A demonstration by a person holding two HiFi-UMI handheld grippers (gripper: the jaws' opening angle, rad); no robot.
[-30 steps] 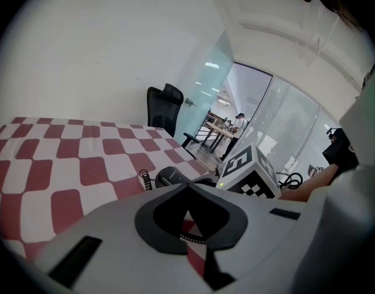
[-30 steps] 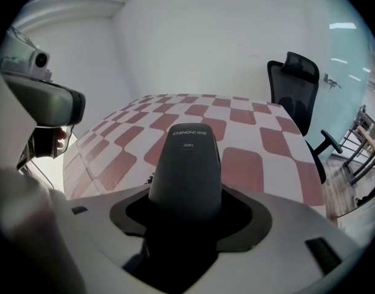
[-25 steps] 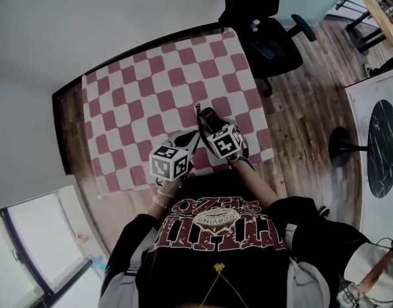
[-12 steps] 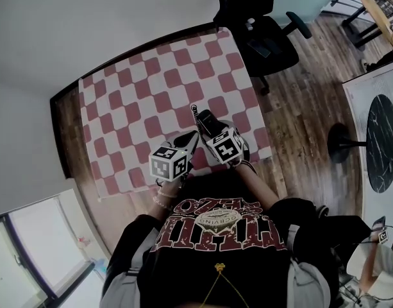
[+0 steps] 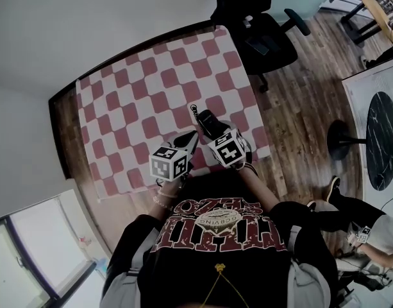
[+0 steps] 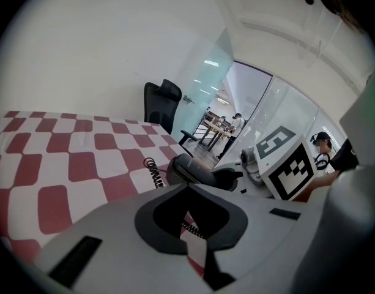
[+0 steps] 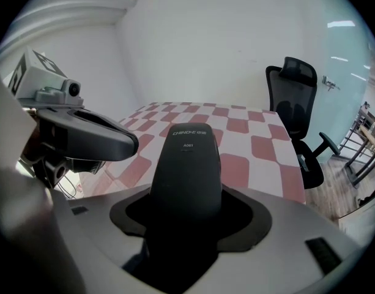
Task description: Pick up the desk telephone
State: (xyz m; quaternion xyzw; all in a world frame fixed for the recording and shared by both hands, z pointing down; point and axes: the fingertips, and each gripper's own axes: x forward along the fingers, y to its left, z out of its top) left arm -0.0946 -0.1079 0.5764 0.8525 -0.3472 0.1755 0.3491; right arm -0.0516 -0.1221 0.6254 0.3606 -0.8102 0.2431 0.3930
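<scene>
A black telephone handset (image 7: 187, 164) with white print sits between the jaws of my right gripper (image 5: 213, 129), which is shut on it above the near edge of the checked table (image 5: 138, 101). Its coiled cord (image 5: 195, 111) trails from the far end down to the cloth. In the left gripper view the handset (image 6: 190, 169) lies just right of centre with the cord (image 6: 153, 171) beside it. My left gripper (image 5: 192, 137) hovers close on the handset's left, jaws together and nothing between them. I cannot make out the phone's base.
A black office chair (image 5: 260, 31) stands past the table's far right corner. On the wooden floor to the right are a round dark table (image 5: 382, 146) and another person's legs (image 5: 350, 204). White walls run along the table's far and left sides.
Both grippers and the handset stay in about the same place over the table's near edge. A person's legs have come into view on the floor at the right.
</scene>
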